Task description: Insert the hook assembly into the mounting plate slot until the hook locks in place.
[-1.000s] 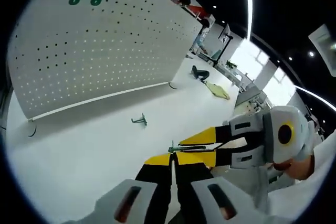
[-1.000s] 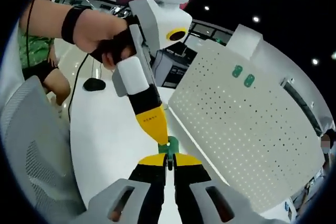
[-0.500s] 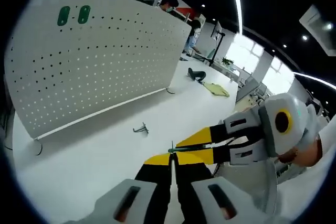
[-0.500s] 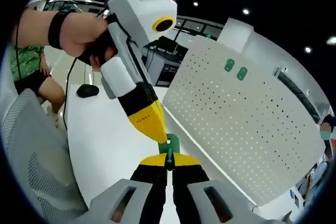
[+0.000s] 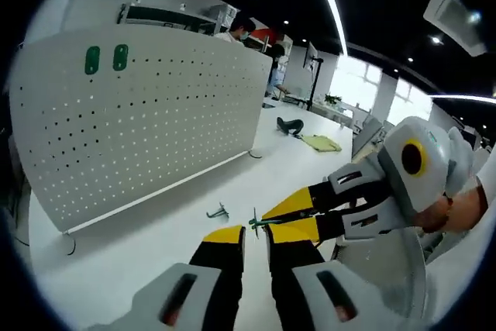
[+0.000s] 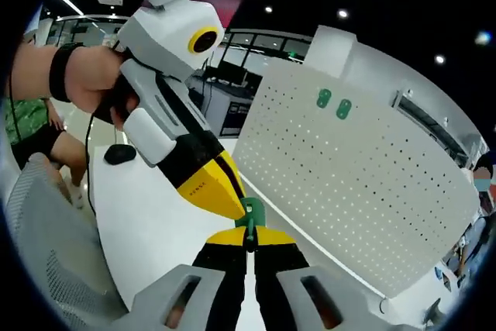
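Left gripper [image 5: 254,236] with yellow-tipped jaws slightly parted, right gripper [image 6: 249,236] with jaws pressed together, its tips meeting the left gripper's tips from the side, a hand [image 6: 97,83] with a dark wrist strap gripping the left gripper's white handle.

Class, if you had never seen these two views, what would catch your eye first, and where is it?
The big white pegboard standing upright on the table, two green tabs near its top. In front, two yellow-tipped claws meet on a small green hook part; another hook lies on the table.
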{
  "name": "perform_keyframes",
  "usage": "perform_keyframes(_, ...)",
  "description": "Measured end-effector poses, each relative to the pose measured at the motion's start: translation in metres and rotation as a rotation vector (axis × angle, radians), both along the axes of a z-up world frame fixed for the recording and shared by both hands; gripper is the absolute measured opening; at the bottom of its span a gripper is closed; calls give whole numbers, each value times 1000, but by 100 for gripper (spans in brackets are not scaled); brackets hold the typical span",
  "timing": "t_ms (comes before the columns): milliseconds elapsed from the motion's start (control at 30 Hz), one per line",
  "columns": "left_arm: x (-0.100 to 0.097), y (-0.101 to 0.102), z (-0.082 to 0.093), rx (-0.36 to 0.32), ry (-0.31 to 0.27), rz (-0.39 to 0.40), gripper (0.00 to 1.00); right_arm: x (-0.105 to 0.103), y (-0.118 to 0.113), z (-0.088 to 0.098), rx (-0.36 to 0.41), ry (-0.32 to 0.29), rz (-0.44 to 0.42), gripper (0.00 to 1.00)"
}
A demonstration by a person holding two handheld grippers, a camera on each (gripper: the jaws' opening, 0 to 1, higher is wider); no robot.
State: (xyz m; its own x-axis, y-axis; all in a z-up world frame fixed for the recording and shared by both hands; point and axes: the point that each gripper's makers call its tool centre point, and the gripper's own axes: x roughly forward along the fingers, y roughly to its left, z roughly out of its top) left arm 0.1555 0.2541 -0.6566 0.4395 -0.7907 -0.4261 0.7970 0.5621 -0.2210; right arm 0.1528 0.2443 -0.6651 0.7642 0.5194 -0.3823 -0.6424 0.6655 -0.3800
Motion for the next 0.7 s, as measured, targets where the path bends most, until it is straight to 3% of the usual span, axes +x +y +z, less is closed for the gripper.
perform_keyframes(267,5,10,11,-64,-43,57,20,9,-3,11,48,-29,-59,1)
perform_keyframes(500,3,20,25,-116,-119,79,22,24,-8,29,164,-29,-131,1)
perform_keyframes(700,0,32,30,-125,-165,96,24,34,-9,38,210,-30,-160,1)
